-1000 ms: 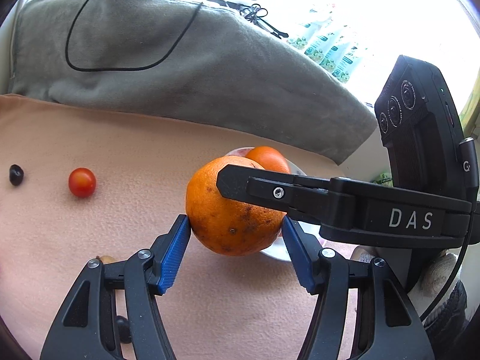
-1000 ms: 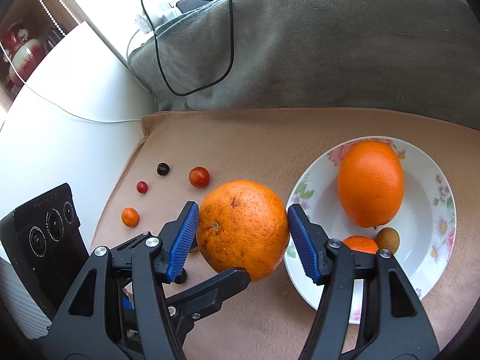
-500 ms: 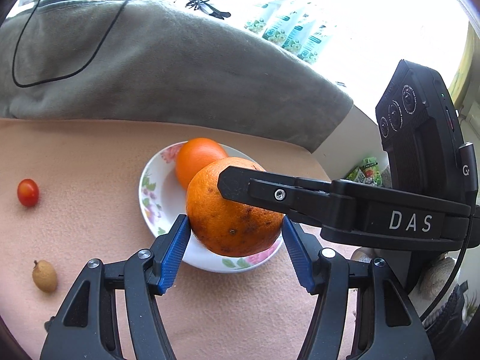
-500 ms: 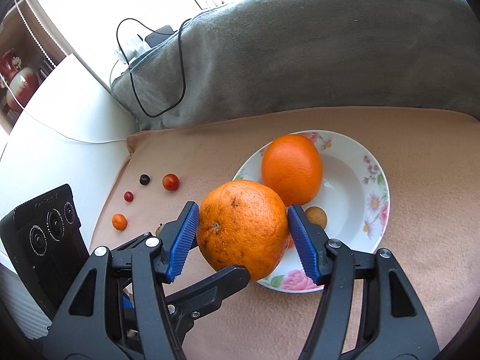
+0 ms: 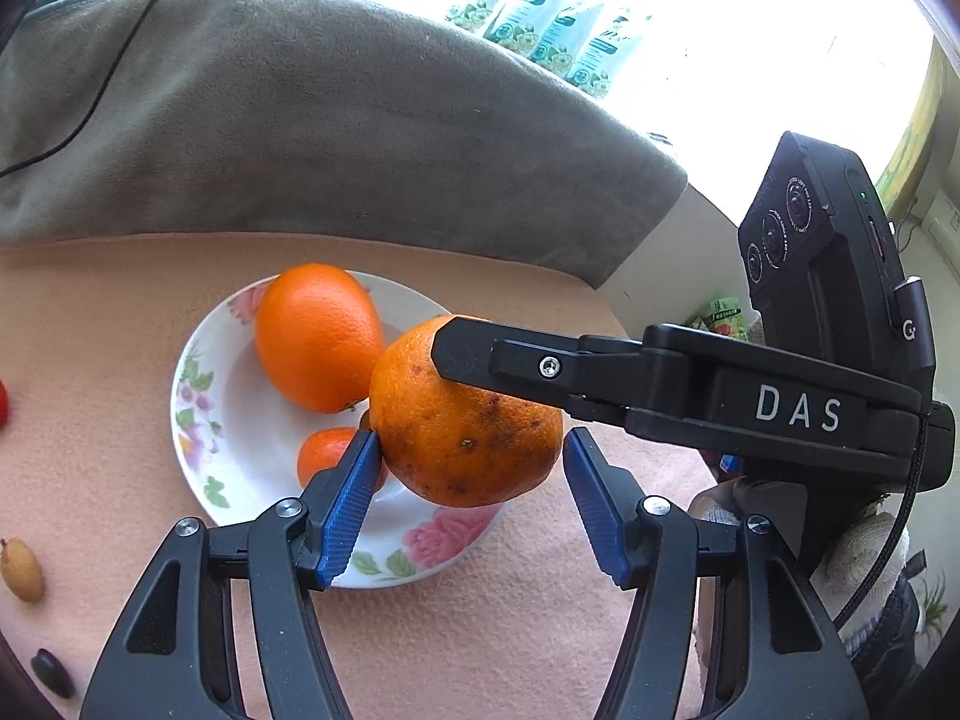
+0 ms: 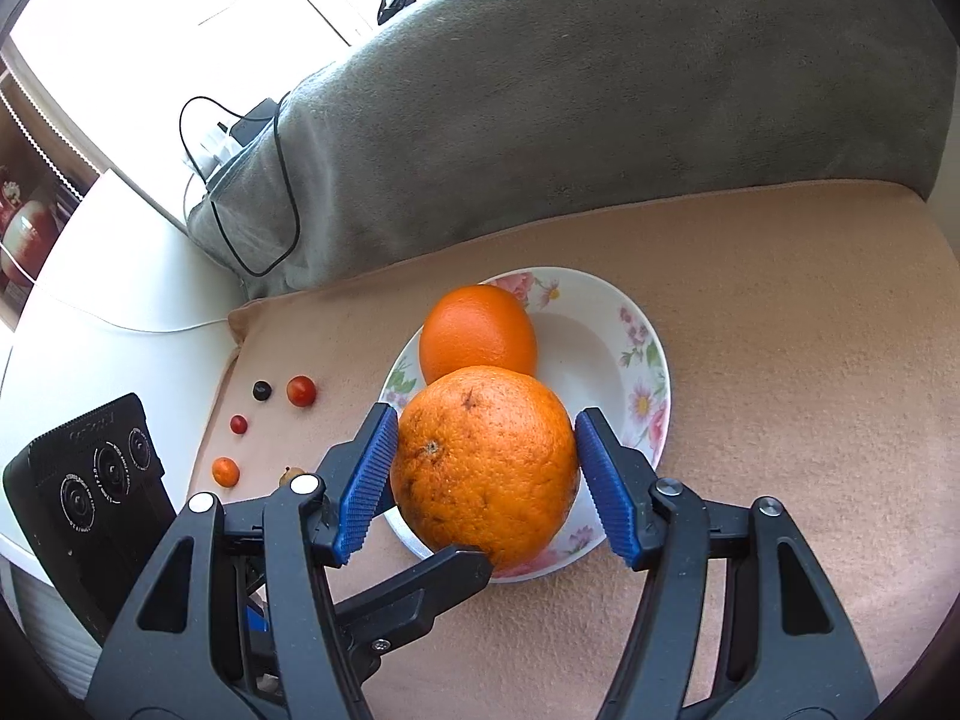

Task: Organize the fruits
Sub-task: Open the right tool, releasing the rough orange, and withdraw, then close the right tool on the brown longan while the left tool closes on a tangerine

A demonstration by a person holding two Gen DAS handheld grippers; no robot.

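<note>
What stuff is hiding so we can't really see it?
- Left wrist view: small orange fruit on the plate, half hidden by the held big orange and a blue pad.
- Left wrist view: red fruit, cut off by the left edge.
- Right wrist view: brown fruit, mostly behind a black finger.

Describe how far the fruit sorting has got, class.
Done: a smooth orange and small mandarin lie on the plate. In hand: both the left gripper and right gripper clamp a spotted orange above it. Left: cherry tomato, dark berry and kumquat wait on the cloth.
</note>
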